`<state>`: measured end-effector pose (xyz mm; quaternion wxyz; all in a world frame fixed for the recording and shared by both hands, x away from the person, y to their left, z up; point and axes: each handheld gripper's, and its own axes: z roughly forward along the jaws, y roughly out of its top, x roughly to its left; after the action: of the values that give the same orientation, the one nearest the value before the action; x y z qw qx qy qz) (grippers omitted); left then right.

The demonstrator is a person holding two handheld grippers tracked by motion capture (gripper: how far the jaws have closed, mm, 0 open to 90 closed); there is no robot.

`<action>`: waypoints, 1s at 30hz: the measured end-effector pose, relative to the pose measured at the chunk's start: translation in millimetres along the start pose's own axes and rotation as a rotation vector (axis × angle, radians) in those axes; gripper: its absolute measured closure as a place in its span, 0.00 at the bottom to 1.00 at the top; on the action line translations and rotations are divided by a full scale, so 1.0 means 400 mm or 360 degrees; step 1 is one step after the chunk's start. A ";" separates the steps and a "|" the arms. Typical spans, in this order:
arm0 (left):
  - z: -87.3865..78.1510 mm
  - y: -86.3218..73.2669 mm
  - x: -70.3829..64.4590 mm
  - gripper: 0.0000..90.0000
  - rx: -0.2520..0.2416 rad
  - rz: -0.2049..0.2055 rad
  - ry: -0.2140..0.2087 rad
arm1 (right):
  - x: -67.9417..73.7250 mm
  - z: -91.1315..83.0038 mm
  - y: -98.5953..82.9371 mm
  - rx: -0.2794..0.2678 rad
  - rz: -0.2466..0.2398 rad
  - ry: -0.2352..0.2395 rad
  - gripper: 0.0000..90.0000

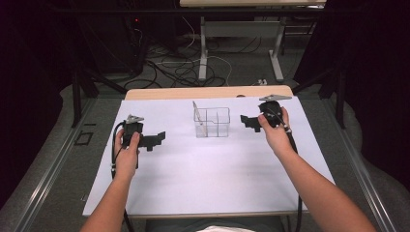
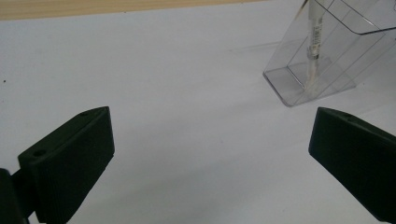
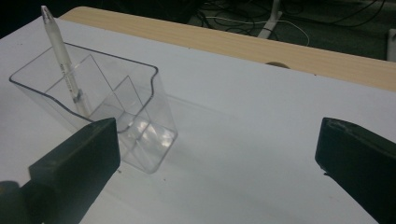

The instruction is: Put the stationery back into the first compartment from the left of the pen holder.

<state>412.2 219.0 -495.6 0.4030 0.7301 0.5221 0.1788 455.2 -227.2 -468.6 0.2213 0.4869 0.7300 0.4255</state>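
A clear plastic organiser box [image 1: 212, 123] with inner dividers stands near the table's far middle. A white pen [image 1: 199, 118] leans upright in its left compartment. The box [image 2: 327, 51] and pen [image 2: 314, 46] show at the upper right of the left gripper view, and the box [image 3: 102, 107] and pen [image 3: 63, 60] at the left of the right gripper view. My left gripper [image 1: 159, 138] is to the left of the box, open and holding nothing. My right gripper [image 1: 245, 120] is to the right of the box, open too, jaws wide apart.
A white sheet [image 1: 208, 164] covers the wooden table [image 1: 208, 92]. Beyond the far edge lie cables [image 1: 179, 67] and a table frame's legs [image 1: 203, 48] on the floor. Dark curtains flank both sides.
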 end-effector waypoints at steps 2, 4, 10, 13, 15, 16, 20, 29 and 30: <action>-0.002 0.000 0.006 0.00 0.0009 -0.0003 0.0001 | -0.015 -0.012 -0.008 -0.0004 -0.0003 -0.0019 0.00; -0.003 -0.001 0.010 0.00 0.0013 -0.0012 0.0010 | -0.031 -0.022 -0.016 0.0022 -0.0027 -0.0048 0.00; 0.000 -0.007 0.017 0.00 -0.0004 -0.0032 0.0026 | -0.080 -0.056 -0.058 -0.0032 0.0036 -0.0104 0.00; 0.001 -0.007 0.016 0.00 -0.0002 -0.0037 0.0025 | -0.102 -0.071 -0.090 -0.0041 0.0070 -0.0117 0.00; 0.002 -0.008 0.016 0.00 -0.0002 -0.0038 0.0026 | -0.115 -0.076 -0.116 -0.0044 0.0097 -0.0123 0.00; 0.002 -0.008 0.016 0.00 0.0002 -0.0038 0.0028 | -0.121 -0.077 -0.129 -0.0040 0.0113 -0.0117 0.00; 0.004 -0.010 0.018 0.00 0.0017 -0.0029 0.0029 | -0.146 -0.082 -0.171 -0.0025 0.0145 -0.0142 0.01; 0.010 -0.013 0.020 0.00 0.0029 -0.0026 0.0033 | -0.180 -0.092 -0.218 -0.0023 0.0211 -0.0210 0.03; 0.011 -0.014 0.021 0.00 0.0030 -0.0026 0.0030 | -0.183 -0.095 -0.221 -0.0024 0.0206 -0.0215 0.03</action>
<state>414.9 225.5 -503.8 0.3927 0.7278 0.5335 0.1773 412.5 -322.9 -528.9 0.2457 0.5591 0.6772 0.4105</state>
